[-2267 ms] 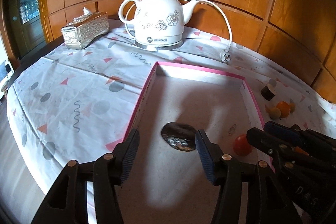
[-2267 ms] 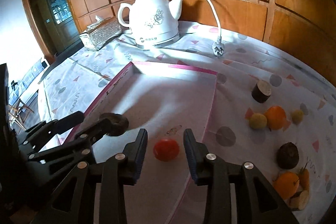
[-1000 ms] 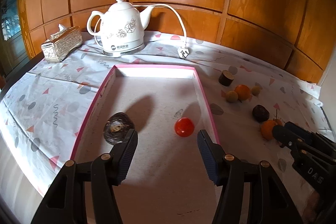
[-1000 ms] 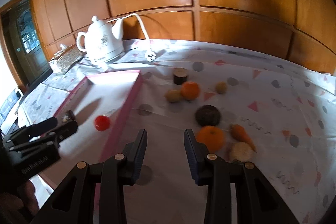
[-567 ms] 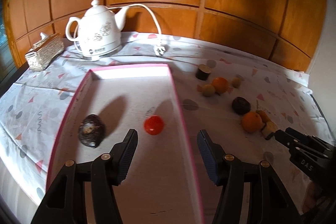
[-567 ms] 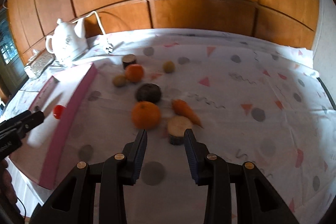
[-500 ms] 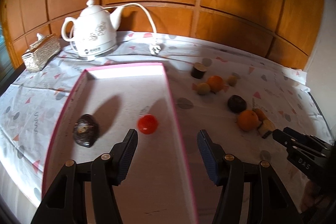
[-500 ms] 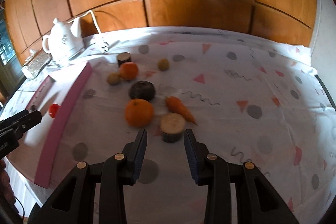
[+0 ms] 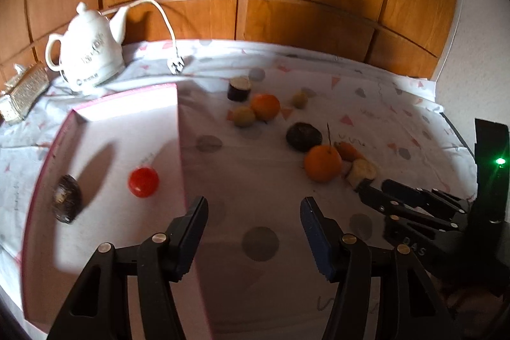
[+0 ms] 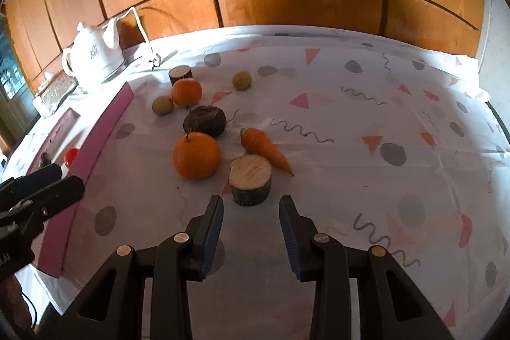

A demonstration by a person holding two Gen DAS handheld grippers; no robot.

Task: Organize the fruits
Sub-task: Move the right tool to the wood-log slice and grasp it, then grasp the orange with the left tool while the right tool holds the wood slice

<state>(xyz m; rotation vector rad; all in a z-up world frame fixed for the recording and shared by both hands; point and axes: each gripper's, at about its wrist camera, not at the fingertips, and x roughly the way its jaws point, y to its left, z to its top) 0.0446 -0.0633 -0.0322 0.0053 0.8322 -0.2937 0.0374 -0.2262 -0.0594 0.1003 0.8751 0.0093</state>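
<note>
Both tools, left (image 9: 253, 223) and right (image 10: 251, 220), are wide open and empty. We'd grab the stubby cut chunk (image 10: 251, 179) around its sides; looks firm, rough, not slippery.

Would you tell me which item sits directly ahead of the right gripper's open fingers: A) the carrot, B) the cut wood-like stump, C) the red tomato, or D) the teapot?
B: the stump stands just beyond the open right gripper, between its fingertips' lines.

Tomato (image 9: 143, 182) in tray (image 9: 126, 99) (left of oranges (image 9: 322, 163))
</note>
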